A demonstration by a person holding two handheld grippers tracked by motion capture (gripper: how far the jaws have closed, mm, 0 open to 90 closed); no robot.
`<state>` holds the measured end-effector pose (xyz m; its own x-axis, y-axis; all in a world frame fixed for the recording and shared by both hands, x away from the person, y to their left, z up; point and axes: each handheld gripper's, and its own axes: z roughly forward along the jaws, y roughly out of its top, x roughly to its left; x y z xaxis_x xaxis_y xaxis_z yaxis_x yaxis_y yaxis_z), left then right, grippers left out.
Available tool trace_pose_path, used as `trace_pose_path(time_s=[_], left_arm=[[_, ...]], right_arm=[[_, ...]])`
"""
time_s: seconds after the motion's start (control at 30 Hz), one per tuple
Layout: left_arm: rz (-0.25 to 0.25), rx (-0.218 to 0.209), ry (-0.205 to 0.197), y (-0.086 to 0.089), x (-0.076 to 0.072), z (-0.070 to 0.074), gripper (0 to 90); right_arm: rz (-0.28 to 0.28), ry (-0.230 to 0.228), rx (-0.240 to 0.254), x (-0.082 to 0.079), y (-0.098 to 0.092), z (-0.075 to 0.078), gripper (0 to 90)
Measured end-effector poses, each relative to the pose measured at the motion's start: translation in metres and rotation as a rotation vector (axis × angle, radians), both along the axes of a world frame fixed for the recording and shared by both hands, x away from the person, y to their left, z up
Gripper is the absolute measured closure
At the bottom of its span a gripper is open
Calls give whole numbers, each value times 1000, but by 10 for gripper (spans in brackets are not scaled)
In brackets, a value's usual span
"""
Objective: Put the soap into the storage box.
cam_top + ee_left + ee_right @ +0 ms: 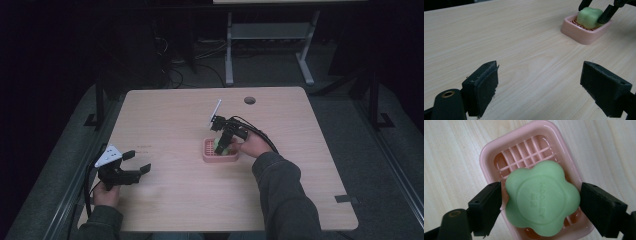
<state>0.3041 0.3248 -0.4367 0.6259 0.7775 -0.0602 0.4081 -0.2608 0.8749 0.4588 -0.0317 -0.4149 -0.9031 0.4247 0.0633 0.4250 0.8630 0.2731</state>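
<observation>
Overhead, high view: right gripper [223,145] tipped down into the pink soap dish [207,156] mid-table; soap a green speck
Right gripper view: green flower-shaped soap [541,198] in the dish [489,152], jaws on either side, seemingly touching it
Left gripper view: left gripper [544,86] jaws wide apart over bare table [499,37], dish well apart
Left hand [106,194]: near table's edge
</observation>
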Motion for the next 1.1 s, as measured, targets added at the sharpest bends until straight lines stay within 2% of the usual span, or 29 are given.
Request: trace_pose_path(time_s=[1.1], left_arm=[[-6, 12, 8, -1, -1, 0, 144]], right_arm=[[-35, -35, 40, -4, -15, 15, 179]])
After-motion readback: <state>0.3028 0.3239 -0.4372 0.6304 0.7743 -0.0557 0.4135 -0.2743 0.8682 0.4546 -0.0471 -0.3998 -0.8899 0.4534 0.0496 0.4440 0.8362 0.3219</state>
